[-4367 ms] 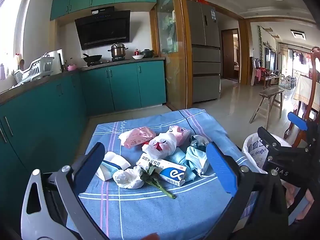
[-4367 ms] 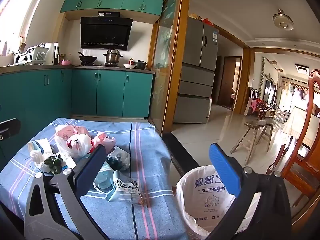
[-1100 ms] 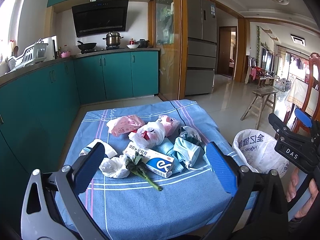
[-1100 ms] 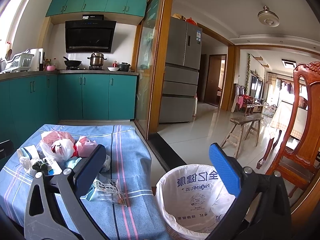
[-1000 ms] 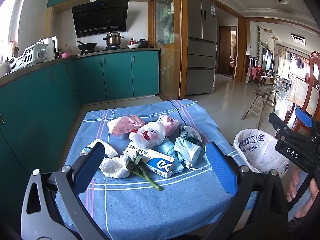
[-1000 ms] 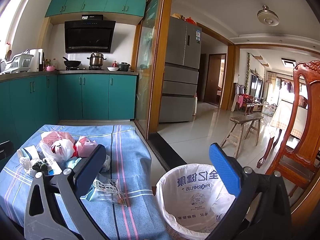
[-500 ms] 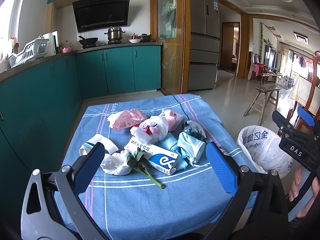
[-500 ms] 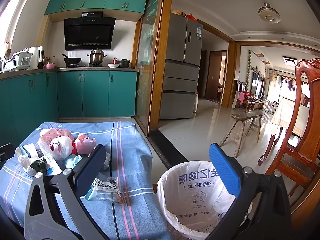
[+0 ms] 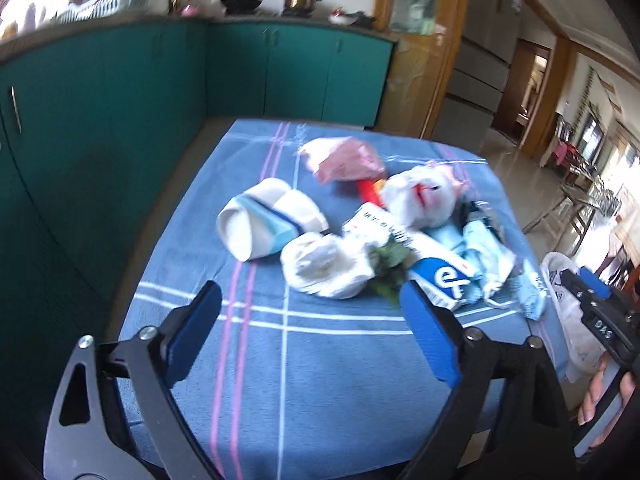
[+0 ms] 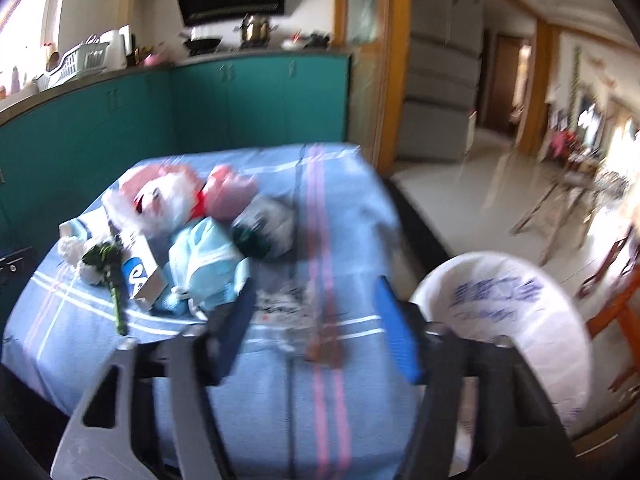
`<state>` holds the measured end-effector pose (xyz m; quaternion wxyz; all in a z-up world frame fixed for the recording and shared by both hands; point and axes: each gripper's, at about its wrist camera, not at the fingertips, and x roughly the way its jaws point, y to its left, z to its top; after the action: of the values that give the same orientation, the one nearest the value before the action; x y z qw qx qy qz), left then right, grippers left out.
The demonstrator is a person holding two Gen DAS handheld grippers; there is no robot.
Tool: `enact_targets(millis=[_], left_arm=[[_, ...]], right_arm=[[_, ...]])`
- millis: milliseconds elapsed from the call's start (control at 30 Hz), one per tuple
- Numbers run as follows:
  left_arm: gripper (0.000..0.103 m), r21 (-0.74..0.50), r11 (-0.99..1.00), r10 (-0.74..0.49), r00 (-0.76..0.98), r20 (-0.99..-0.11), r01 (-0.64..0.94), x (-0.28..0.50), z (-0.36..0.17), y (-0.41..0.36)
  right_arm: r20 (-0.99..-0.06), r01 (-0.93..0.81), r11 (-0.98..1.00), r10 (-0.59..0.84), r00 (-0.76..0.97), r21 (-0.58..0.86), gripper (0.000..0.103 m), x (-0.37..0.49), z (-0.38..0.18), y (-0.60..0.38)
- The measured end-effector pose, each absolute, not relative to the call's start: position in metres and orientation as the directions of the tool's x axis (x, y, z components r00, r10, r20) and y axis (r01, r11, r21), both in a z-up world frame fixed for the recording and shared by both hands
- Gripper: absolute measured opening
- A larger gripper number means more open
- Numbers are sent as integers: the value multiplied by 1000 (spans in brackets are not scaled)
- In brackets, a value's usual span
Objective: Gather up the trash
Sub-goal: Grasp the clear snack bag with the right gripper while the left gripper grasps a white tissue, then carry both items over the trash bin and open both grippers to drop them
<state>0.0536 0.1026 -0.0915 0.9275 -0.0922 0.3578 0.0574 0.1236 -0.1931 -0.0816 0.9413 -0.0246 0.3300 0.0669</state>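
None of the trash [image 9: 352, 236] is collected so far (we judge): it lies heaped on the table [image 9: 320, 380], our left gripper [image 9: 310, 330] and right gripper [image 10: 320, 322] open and empty, bin [image 10: 516, 312] just beside

The left gripper [image 9: 312, 330], a black two-finger frame with blue pads [image 9: 430, 338], has its jaws spread wide apart with nothing between them. The right gripper [image 10: 320, 330], of the same black frame and blue pads [image 10: 398, 332], also stands with jaws parted and nothing clamped, though its view is blurred. In the left wrist view the right gripper's black body shows off to the right of the jaws, with the person's bare right hand [image 9: 600, 394] wrapped around its handle
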Motion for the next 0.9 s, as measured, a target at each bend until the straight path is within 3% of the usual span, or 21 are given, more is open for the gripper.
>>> enact_targets(millis=[167, 233, 400, 533, 667, 700, 800, 900], left_arm=[[90, -151, 971, 27, 711, -702, -186, 71, -108, 114], [92, -169, 970, 0, 694, -720, -175, 83, -115, 115], [90, -176, 972, -28, 663, -748, -158, 115, -133, 108], [60, -199, 975, -84, 661, -746, -101, 124, -135, 102], [35, -158, 985, -68, 673, -736, -74, 117, -133, 98], [21, -172, 983, -80, 673, -736, -71, 115, -133, 100], [18, -229, 971, -126, 673, -728, -66, 105, -132, 108], [18, -227, 971, -116, 693, -711, -71, 91, -126, 113]], right_arm=[[-687, -175, 984, 152, 710, 37, 57, 148, -102, -175], [-703, -190, 979, 186, 686, 74, 65, 156, -108, -172], [-702, -223, 963, 262, 663, 149, 74, 162, -109, -172], [-711, -260, 961, 248, 658, 94, 87, 161, -111, -163], [-743, -237, 970, 193, 641, 48, 88, 166, -125, -163], [-757, -231, 971, 195, 624, 60, 88, 168, -129, -165], [-778, -228, 971, 203, 595, 79, 87, 171, -138, -167], [-775, -245, 967, 201, 599, 62, 76, 168, -140, -166]])
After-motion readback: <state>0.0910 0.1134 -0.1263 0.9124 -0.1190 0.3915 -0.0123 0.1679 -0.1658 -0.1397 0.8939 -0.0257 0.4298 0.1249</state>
